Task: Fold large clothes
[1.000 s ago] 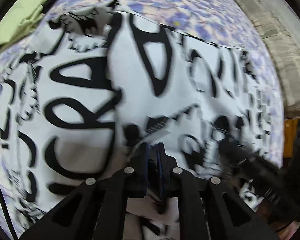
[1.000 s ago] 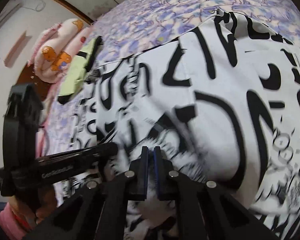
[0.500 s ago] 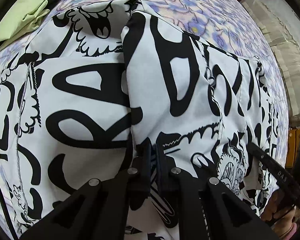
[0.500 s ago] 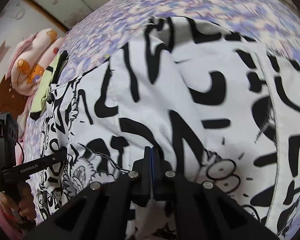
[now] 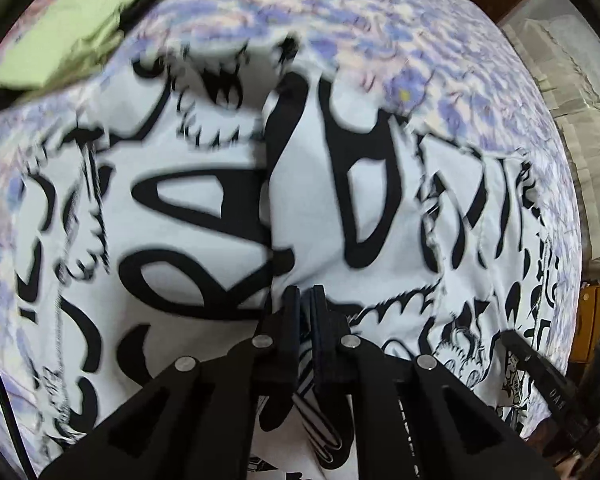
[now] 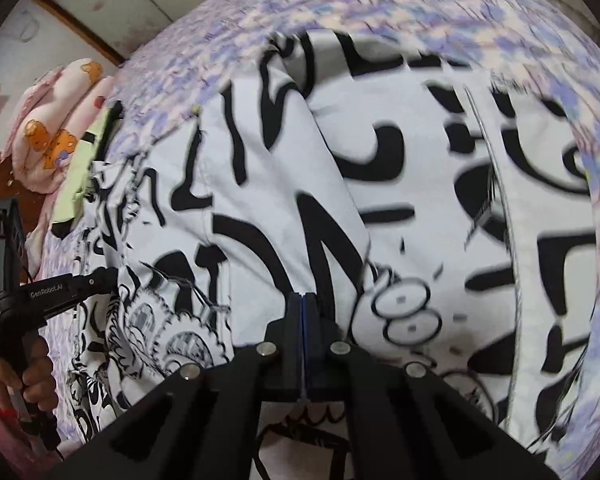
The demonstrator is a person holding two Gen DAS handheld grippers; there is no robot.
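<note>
Garment's (image 5: 228, 208) folded flap (image 5: 340, 184) now further across, w/ both grippers.

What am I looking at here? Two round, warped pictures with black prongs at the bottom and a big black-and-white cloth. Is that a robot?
No robot arm: a person holds a pair of tongs in each hand, and a small wide-angle camera on each looks along its two fingers, which bends the picture. One view is from the left tongs, the other from the right tongs. In the right view you can see the person's hand gripping the handle of the left one. Spread on a bed with a purple flowered sheet lies a large white garment with bold black print, partly folded over itself. Both tongs are pinched shut on its cloth near its close edge. A light green folded cloth and a pink cartoon-print blanket sit further back.
</note>
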